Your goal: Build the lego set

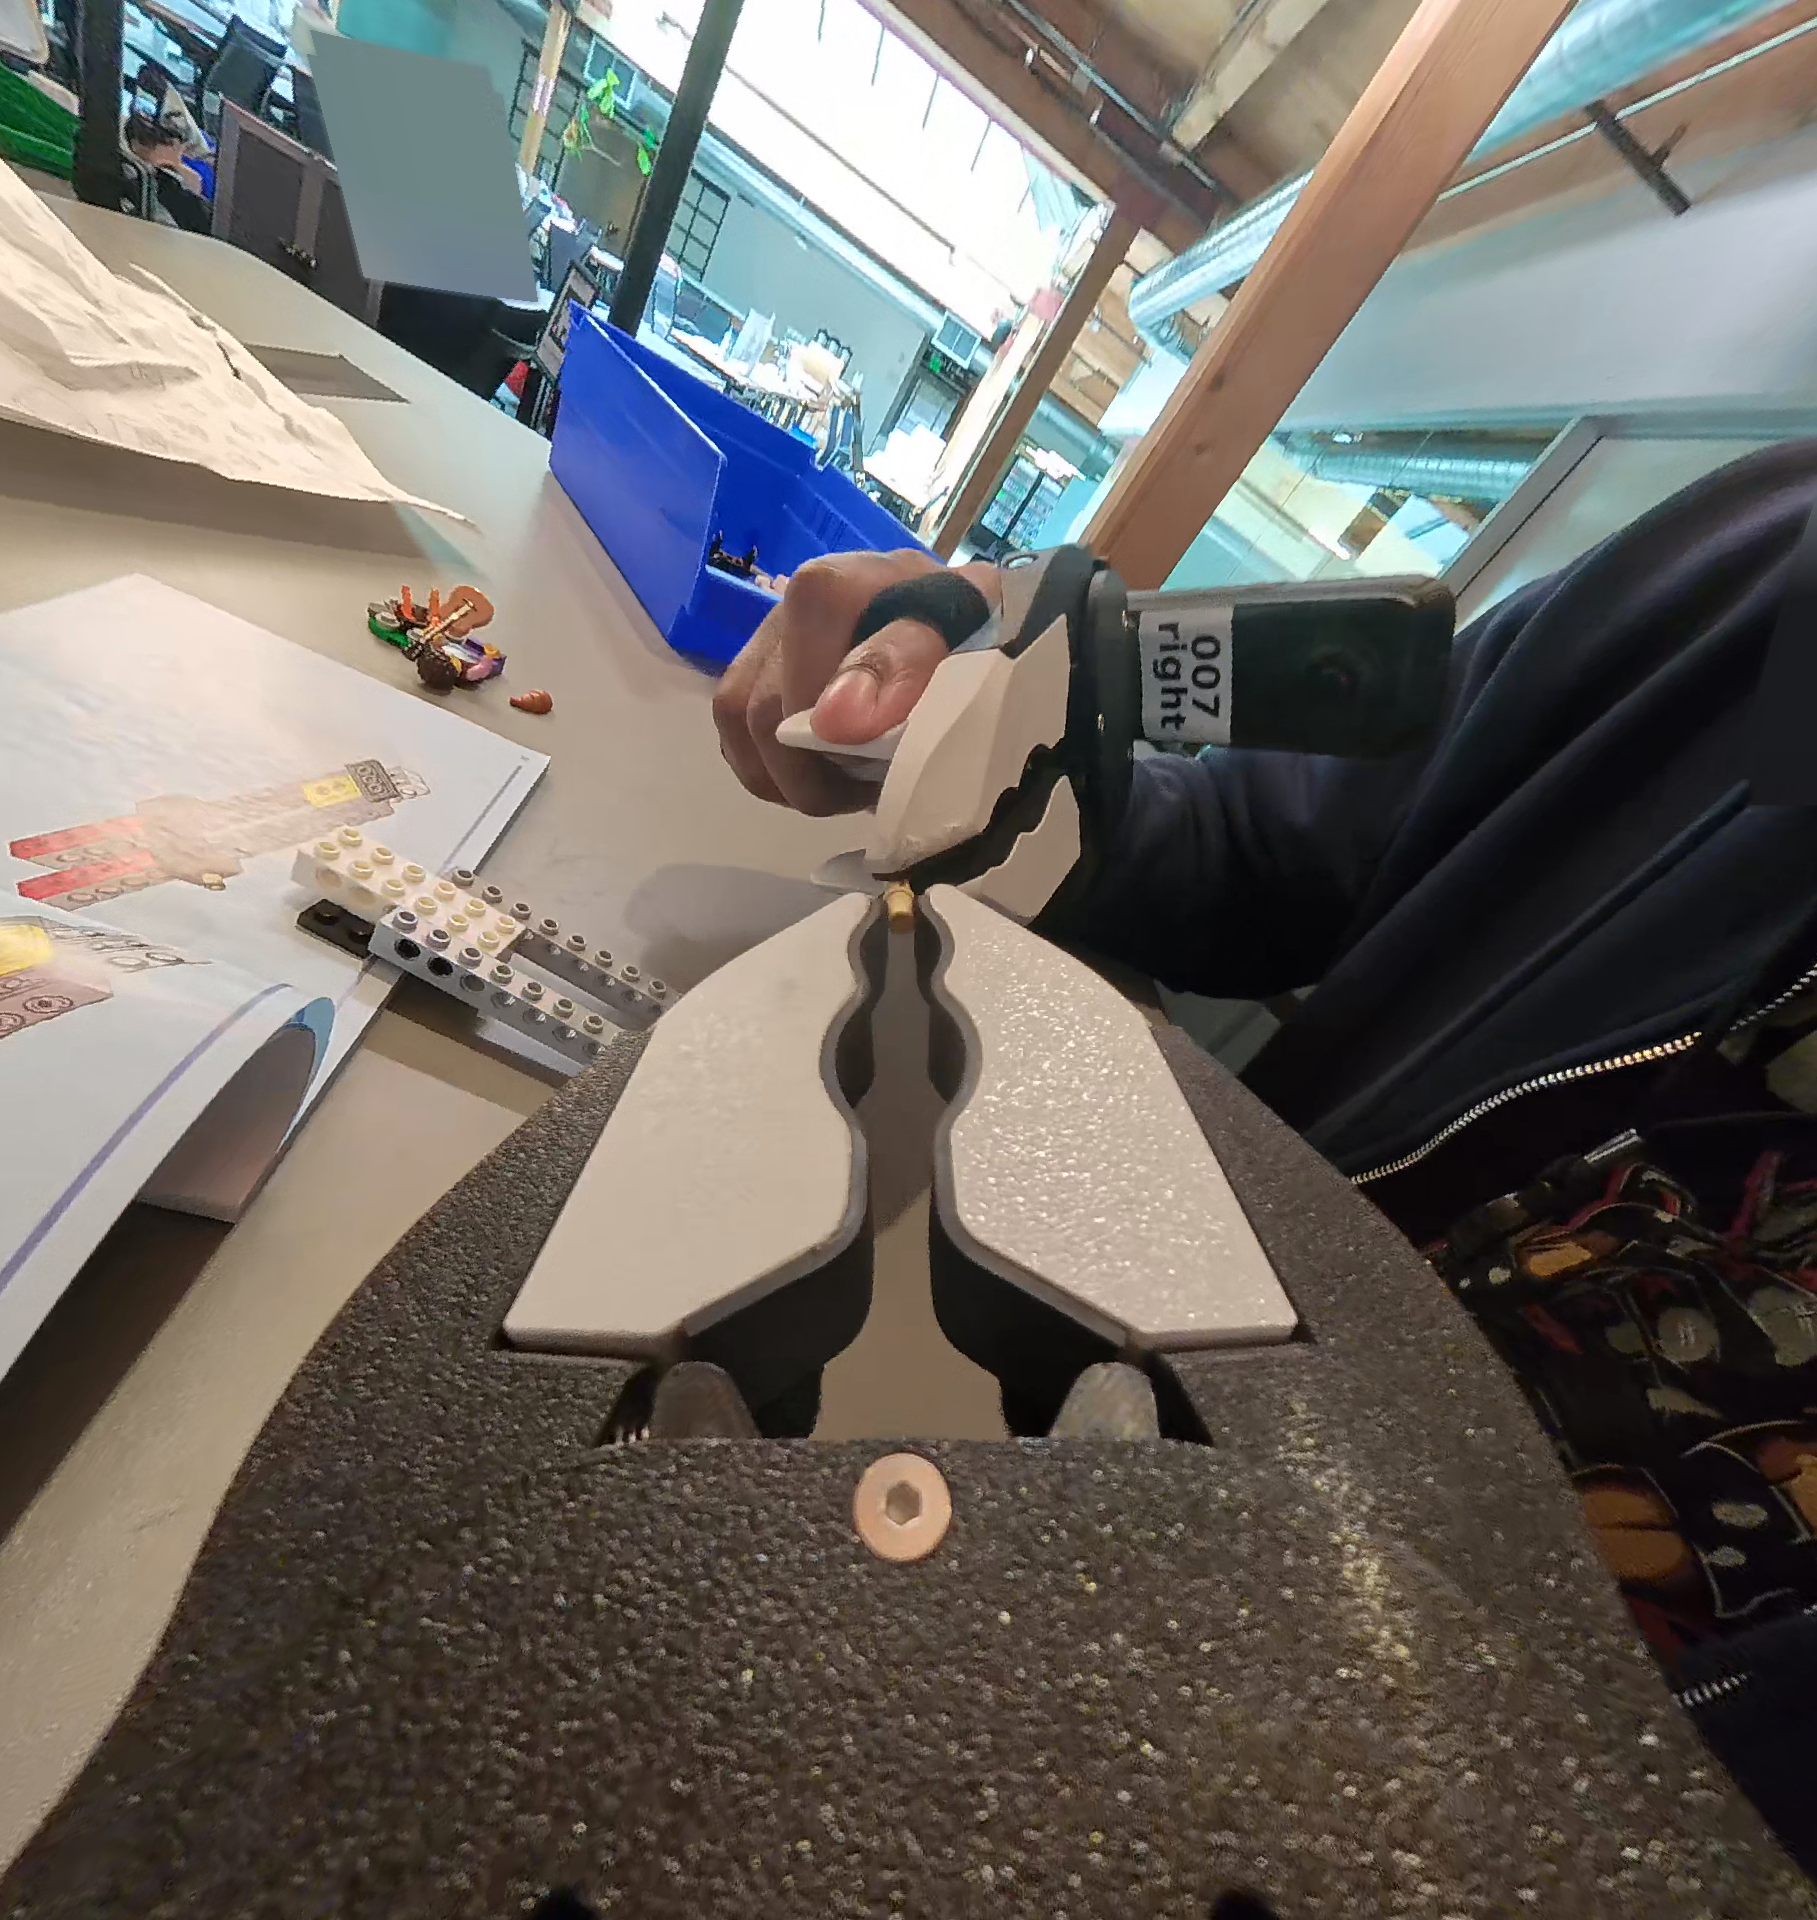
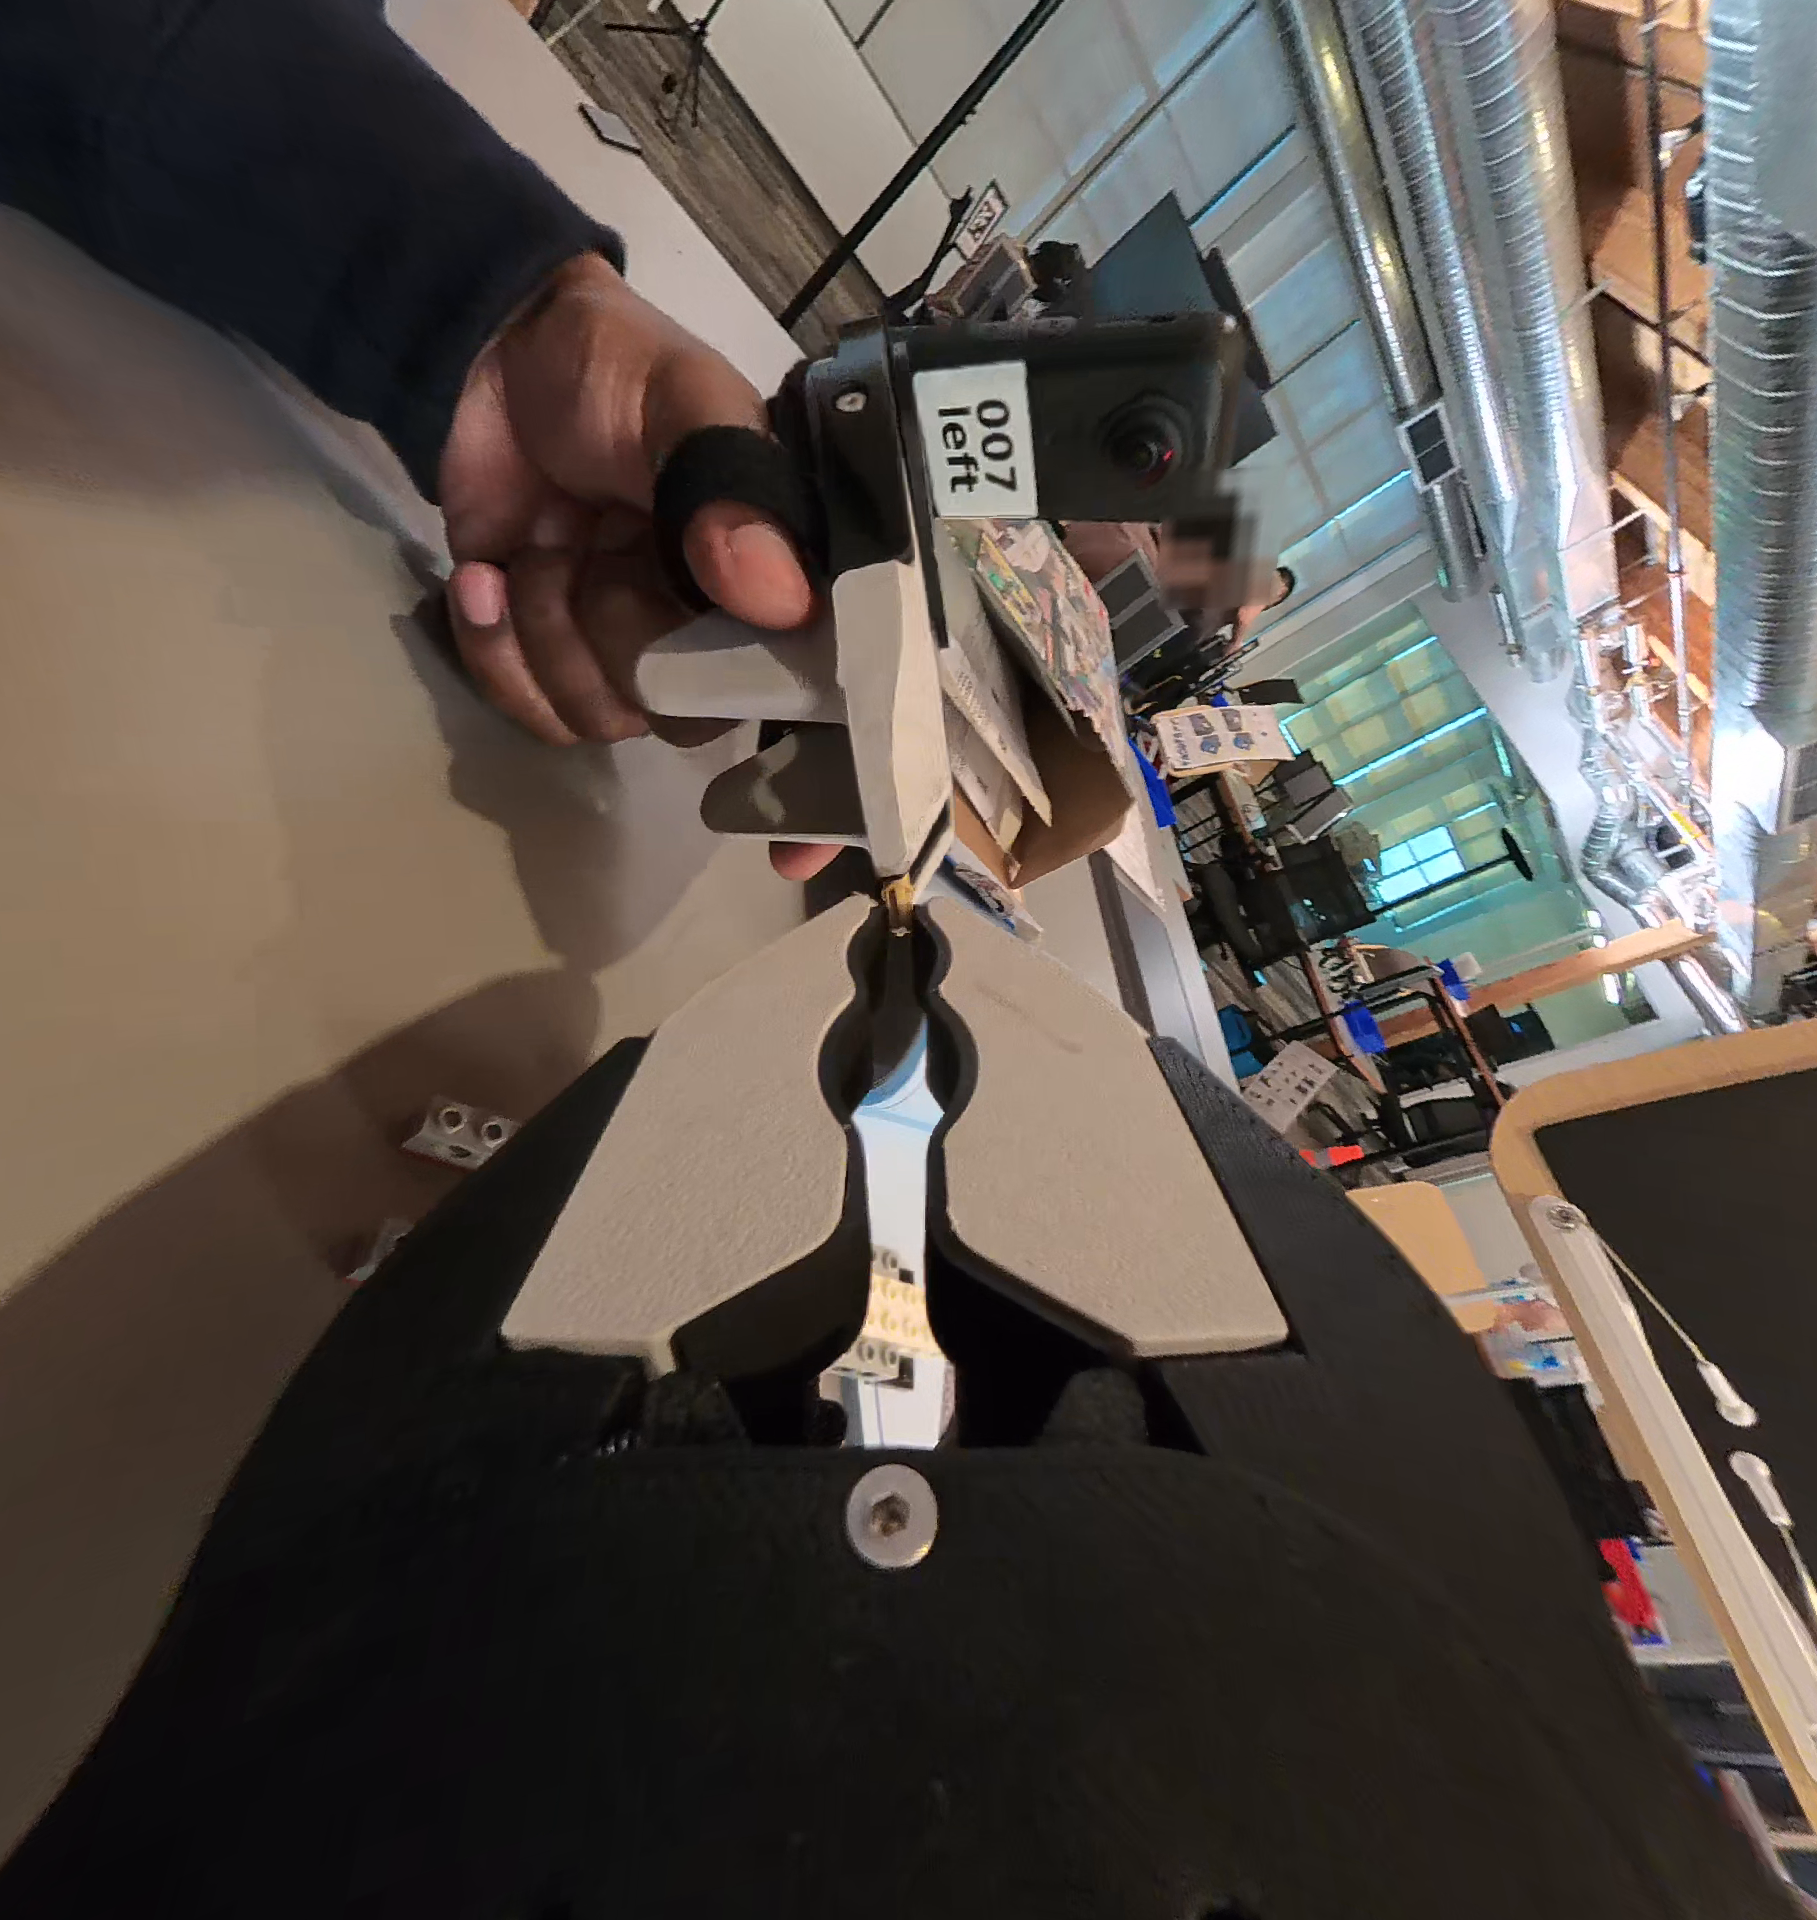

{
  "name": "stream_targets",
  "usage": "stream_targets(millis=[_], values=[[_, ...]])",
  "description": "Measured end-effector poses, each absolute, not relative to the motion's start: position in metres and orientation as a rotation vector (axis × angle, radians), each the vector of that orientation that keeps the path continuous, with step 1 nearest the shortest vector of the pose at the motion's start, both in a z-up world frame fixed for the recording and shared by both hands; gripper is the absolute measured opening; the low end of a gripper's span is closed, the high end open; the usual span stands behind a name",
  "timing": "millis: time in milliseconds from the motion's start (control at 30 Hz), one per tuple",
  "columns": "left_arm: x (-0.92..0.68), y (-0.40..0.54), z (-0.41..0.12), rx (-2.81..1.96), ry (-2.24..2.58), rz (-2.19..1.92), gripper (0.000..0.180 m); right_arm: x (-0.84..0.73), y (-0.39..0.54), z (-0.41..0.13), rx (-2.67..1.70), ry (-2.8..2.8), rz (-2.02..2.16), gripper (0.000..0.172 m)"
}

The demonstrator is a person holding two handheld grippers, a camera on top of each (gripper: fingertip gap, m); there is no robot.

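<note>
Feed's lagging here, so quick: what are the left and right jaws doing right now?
Left gripper: closed on one end of a small tan pin.
Right gripper: closed on the same tan pin's other end, tip to tip with the left.

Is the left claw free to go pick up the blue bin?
Probably not: the left claw is shut on a tan peg, which the right claw also grips. The bin sits unobstructed.

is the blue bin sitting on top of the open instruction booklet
No: the blue bin stands on the bare table, apart from the open instruction booklet, which lies nearer the brick assembly.
</note>
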State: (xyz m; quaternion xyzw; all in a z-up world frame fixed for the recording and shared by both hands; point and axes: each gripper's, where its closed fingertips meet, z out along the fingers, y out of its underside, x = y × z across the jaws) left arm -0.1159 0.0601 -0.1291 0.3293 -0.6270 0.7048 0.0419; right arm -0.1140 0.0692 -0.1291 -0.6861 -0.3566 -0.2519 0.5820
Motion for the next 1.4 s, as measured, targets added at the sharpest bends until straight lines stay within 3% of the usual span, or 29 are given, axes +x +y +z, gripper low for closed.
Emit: stream_targets(millis=[433, 1400], values=[[-0.108, 0.064, -0.128, 1.084, -1.863, 2.187, 0.006, -0.107, 0.073, -0.129, -1.563, -0.866, -0.831, 0.004], [-0.104, 0.065, -0.128, 1.116, -1.871, 2.211, 0.006, -0.104, 0.074, -0.129, -1.57, -0.829, -0.832, 0.004]])
